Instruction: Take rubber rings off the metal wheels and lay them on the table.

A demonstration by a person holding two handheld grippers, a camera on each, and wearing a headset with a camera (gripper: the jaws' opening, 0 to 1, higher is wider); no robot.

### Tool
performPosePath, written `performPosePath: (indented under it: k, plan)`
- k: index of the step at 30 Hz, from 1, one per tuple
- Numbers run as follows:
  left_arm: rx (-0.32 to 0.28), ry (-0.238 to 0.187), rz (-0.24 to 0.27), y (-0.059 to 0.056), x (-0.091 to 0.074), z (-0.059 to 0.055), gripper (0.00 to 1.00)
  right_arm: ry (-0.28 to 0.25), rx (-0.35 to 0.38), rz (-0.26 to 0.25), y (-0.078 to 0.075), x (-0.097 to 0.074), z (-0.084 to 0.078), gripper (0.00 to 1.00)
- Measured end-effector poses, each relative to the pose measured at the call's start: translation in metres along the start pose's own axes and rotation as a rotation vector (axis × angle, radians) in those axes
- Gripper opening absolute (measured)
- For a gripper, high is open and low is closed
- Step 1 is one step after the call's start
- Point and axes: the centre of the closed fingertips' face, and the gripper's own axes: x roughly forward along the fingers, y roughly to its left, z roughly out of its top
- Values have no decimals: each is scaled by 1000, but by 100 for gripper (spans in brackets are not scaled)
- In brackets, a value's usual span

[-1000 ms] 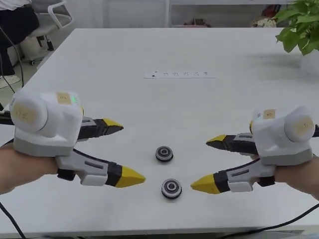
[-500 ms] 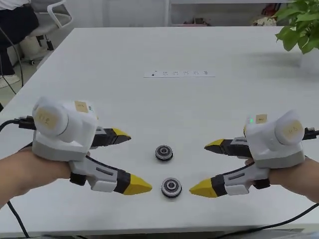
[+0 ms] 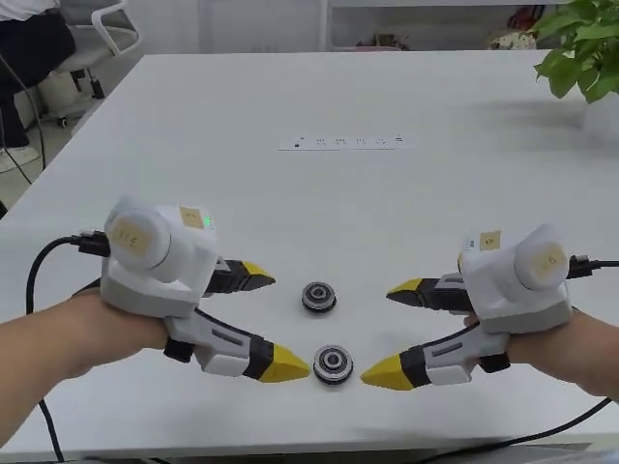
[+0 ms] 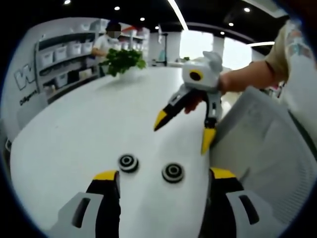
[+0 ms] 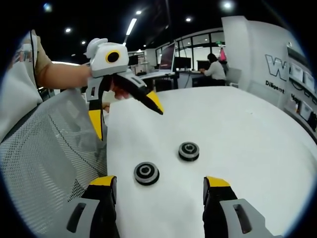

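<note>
- Flanking the near metal wheel (image 3: 333,363), the left tool (image 3: 283,324) and the right tool (image 3: 379,332) face each other low over the bench (image 3: 338,213). Each has its jaws spread wide and holds nothing.
- The far metal wheel (image 3: 318,297) lies flat just beyond the near one, apart from it. Both sit at the near middle of the bench, between the two tools.
- A dark rubber ring (image 3: 318,364) appears seated on each wheel, and no loose ring lies on the bench. Judged: removal not yet begun.
- In the left gripper view the near wheel lies just ahead, between that tool's yellow tips, with the far wheel nearer one jaw. In the right gripper view both wheels lie ahead of the open jaws.
- Judged reason for the placement: opposed tools suit one pinning the wheel while the other peels the ring. The wide opening leaves room to straddle the wheel.
- Judged risk: a small, flat wheel may skid on the smooth bench, and the ring looks thin, so a tip must catch its edge cleanly.
- A power strip (image 3: 348,144) at far middle and a potted plant (image 3: 580,48) at far right lie well apart from the work.
</note>
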Motion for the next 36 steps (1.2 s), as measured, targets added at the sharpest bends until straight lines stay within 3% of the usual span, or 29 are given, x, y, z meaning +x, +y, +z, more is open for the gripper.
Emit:
performPosePath:
  k: [9,16,27,36]
  plan:
    - [12,24,-25,-1,12,-7,67,23,-21,24,4,9,-6,65]
    - [37,31,-44,-6,22,-9,56,31,-25,43,7,17,-9,59]
    - [28,75,-98,-17,36,-20,43,50,-40,76,12,26,-14,53]
    - [2,82,-103,-17,44,-22,33,45,-32,83,13,27,-14,52]
